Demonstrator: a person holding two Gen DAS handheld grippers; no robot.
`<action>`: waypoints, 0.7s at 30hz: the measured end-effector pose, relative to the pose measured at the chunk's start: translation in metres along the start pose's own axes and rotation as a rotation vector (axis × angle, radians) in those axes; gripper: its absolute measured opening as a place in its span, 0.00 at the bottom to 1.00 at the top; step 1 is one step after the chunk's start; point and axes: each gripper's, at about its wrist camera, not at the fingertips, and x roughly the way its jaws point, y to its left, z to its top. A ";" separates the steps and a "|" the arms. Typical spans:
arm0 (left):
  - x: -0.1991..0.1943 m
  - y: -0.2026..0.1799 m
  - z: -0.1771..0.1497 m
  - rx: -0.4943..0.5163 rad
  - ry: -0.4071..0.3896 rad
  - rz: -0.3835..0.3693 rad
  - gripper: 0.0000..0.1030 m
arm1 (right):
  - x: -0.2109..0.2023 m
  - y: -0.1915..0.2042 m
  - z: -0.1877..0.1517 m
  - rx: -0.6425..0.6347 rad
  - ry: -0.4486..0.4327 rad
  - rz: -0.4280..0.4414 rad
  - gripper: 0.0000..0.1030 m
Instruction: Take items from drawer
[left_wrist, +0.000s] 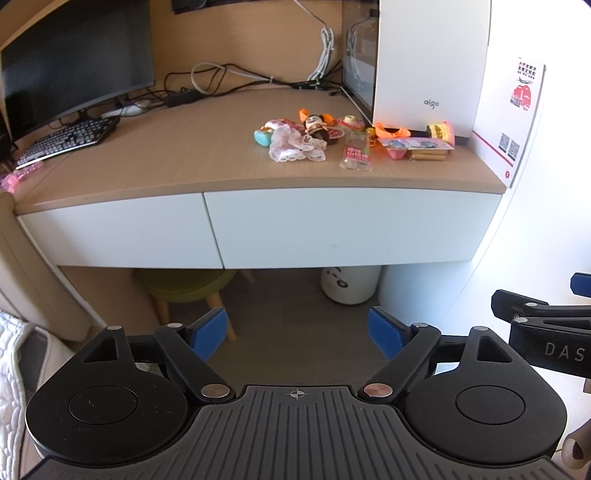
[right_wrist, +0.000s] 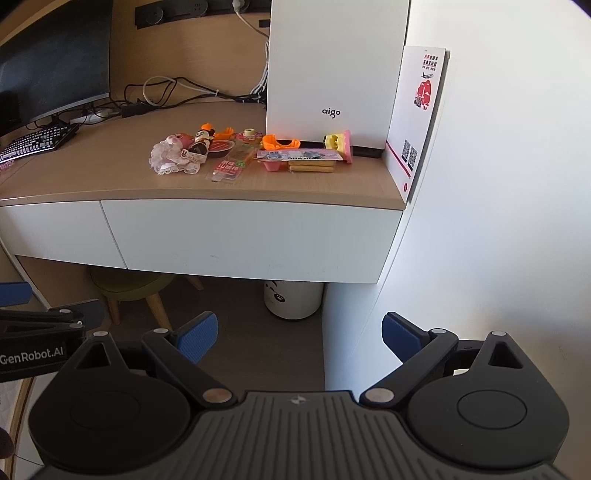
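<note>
Two white drawer fronts sit shut under the wooden desk: the wide right drawer and the left drawer. On the desktop above the right drawer lies a cluster of small items: a doll, a lacy pink cloth, a clear snack packet and a biscuit pack. My left gripper hangs open in front of the desk, below drawer height, with nothing between its blue pads. My right gripper is beside it, also open with nothing in it.
A white computer case and a printed card stand at the desk's right end against a white wall. A monitor, keyboard and cables fill the back left. Under the desk are a green stool and a white bin.
</note>
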 end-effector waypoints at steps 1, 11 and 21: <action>0.000 0.000 0.000 0.000 0.000 -0.003 0.86 | 0.000 0.000 0.000 0.003 0.003 0.001 0.94; 0.000 -0.004 0.000 0.014 0.003 -0.027 0.86 | 0.000 0.003 -0.002 -0.004 0.005 0.002 0.94; 0.000 -0.006 0.000 0.014 0.005 -0.032 0.86 | 0.002 0.000 -0.002 -0.002 0.008 -0.003 0.94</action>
